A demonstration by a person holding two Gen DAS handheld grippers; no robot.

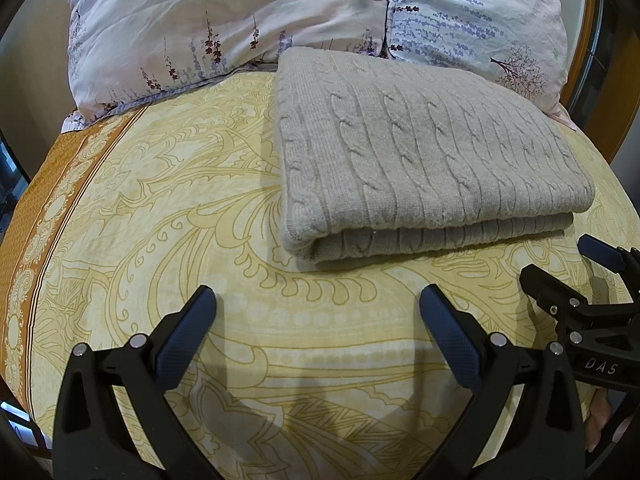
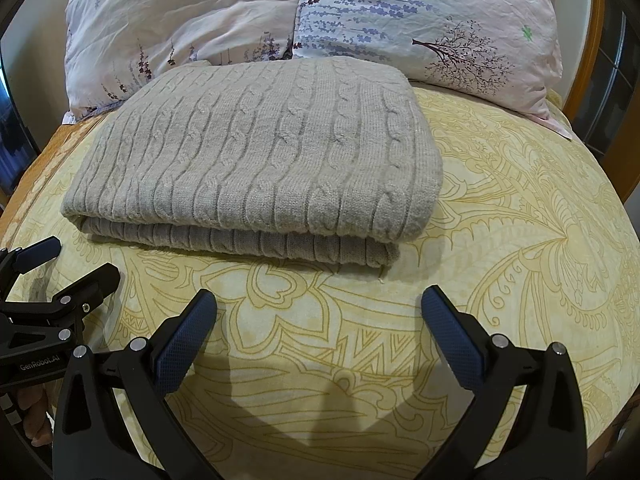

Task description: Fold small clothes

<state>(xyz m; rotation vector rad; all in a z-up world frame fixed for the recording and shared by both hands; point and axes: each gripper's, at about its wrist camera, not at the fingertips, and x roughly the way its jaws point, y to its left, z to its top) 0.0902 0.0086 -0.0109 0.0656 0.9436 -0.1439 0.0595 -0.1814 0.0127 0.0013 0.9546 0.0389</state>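
A grey cable-knit sweater (image 1: 420,152) lies folded into a flat rectangle on the yellow patterned bed sheet (image 1: 200,208); it also shows in the right wrist view (image 2: 260,160). My left gripper (image 1: 318,300) is open and empty, just short of the sweater's near folded edge. My right gripper (image 2: 319,300) is open and empty, also a little short of the sweater's near edge. The right gripper shows at the right edge of the left wrist view (image 1: 560,264). The left gripper shows at the left edge of the right wrist view (image 2: 76,260).
Two floral pillows (image 1: 240,28) lie against the far edge of the bed behind the sweater, also in the right wrist view (image 2: 420,20). An orange border strip (image 1: 48,200) runs along the sheet's left side. A wooden bed frame (image 2: 600,80) curves at the right.
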